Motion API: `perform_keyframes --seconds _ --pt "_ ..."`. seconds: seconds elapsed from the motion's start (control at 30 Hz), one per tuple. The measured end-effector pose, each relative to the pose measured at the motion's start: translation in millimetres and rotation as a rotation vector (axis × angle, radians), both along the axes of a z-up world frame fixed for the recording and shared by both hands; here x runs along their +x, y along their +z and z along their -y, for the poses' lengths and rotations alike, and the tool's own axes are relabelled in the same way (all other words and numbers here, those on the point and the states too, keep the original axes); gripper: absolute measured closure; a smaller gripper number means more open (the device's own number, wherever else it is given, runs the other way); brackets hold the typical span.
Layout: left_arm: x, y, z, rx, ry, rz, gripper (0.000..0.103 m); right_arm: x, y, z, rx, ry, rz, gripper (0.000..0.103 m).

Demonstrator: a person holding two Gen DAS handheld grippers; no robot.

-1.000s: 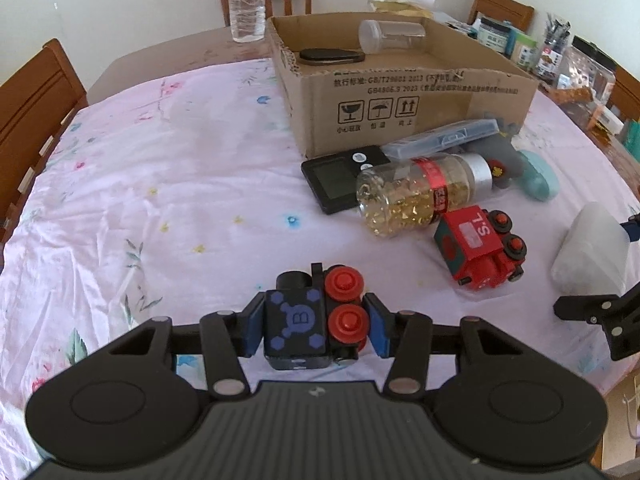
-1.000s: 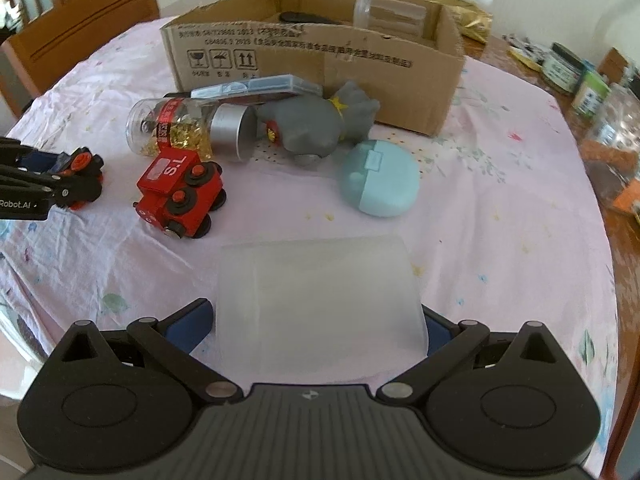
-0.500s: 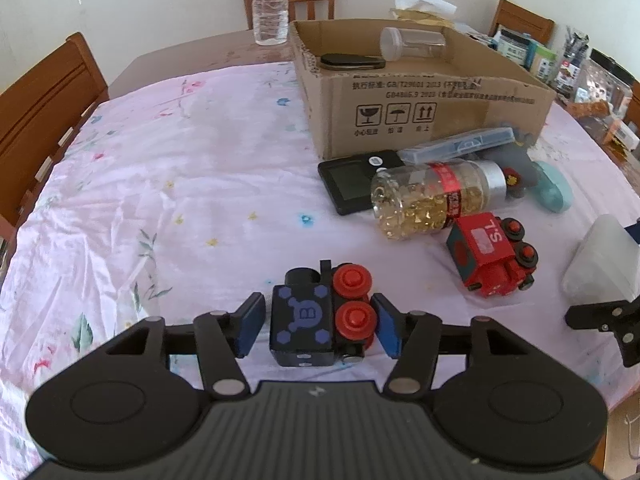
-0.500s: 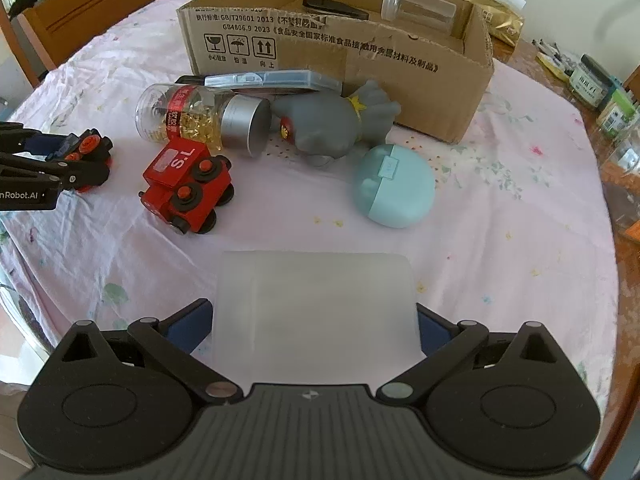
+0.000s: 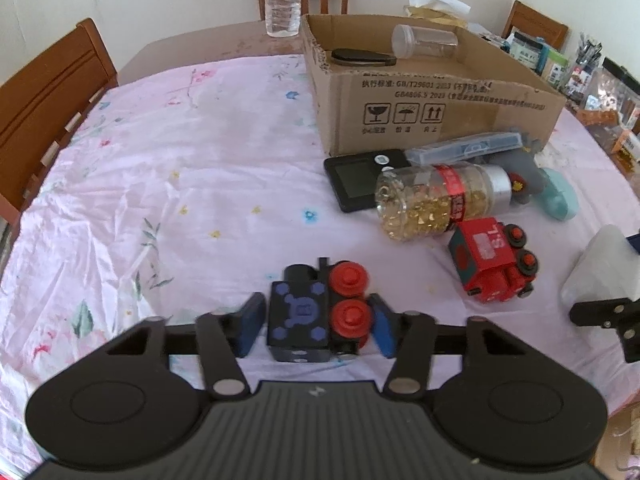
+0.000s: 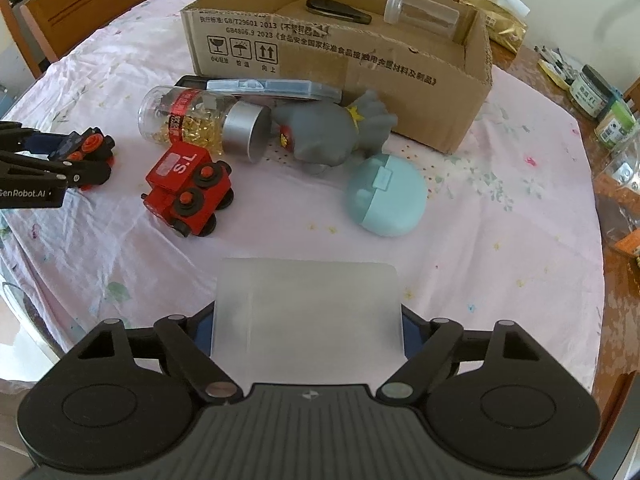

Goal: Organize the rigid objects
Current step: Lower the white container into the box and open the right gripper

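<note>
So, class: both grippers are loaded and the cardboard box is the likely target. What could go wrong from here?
1. The left gripper shows gaps between its pads and the black toy train, so lifting now might drop it.
2. The right gripper holds a wide frosted plastic box at its near end; it might tilt or slip.
3. The capsule bottle lies on its side before the cardboard box; a low pass could set it rolling.

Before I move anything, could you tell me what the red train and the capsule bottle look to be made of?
The red train: probably painted wood, judging by its blocky body and glossy, opaque red coat. The capsule bottle: clear plastic or glass, I cannot tell which, since the golden capsules show through; its cap looks like brushed silver metal.
</note>
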State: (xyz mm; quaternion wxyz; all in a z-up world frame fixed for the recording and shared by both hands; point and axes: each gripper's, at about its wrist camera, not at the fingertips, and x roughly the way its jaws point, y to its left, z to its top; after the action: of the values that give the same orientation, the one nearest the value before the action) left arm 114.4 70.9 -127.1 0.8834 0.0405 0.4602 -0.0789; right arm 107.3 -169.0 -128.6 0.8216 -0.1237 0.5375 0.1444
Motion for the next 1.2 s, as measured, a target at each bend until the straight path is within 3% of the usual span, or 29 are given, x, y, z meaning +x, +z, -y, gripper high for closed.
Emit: perform_keyframes --seconds 0.3,0.6,0.9,1.2 --pt "1.2 12.2 2.8 0.036 -0.081 -0.013 0.054 4.5 10.8 4.6 -0.001 0.024 -0.002 0.017" --pt "6.3 54.0 4.9 0.022 -0.187 -0.005 0.054 23.1 51.1 8.3 0.037 0.081 0.049 0.017" --pt "24.9 91.1 10.0 0.003 -0.210 0.060 0.054 88.8 103.6 9.6 0.081 0.121 0.189 0.017" --pt "57.9 106.0 13.2 0.022 -0.162 0.117 0.054 163.4 100.7 8.2 0.080 0.112 0.234 0.017"
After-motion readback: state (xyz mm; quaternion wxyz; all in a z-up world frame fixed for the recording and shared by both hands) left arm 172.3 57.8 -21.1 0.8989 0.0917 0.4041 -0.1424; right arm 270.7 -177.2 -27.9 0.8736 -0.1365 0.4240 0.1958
